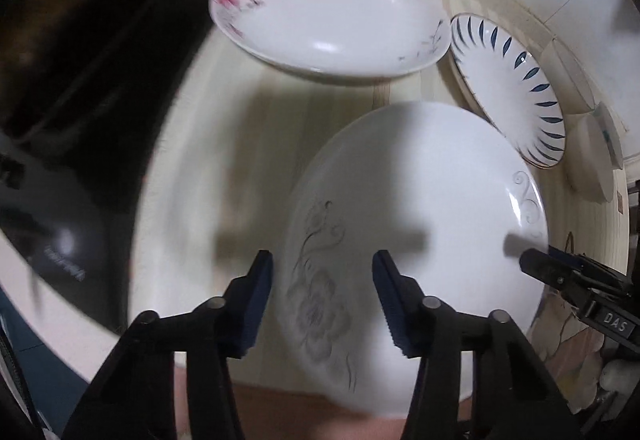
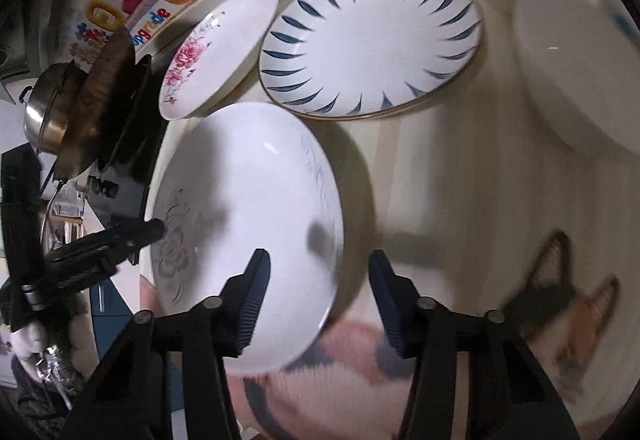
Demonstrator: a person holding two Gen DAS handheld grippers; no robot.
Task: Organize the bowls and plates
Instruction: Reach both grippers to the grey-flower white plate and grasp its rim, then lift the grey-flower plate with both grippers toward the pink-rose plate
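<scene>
Left gripper (image 1: 322, 264) points steeply downward, its blue-padded jaws partly apart and gripping nothing. Right gripper (image 2: 318, 264) takes the same pose, jaws likewise apart and unloaded.

In the left wrist view, bare counter (image 1: 224, 144) lies open at centre left. The grey-flower plate (image 1: 420, 224) fills lower right; the pink-flower plate (image 1: 332, 16) and blue-leaf plate (image 1: 508, 88) block the top, a dark stove (image 1: 80, 80) the left edge.

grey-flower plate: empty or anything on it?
Empty. The grey-flower plate shows a bare white surface in both views, only shadows across it.
</scene>
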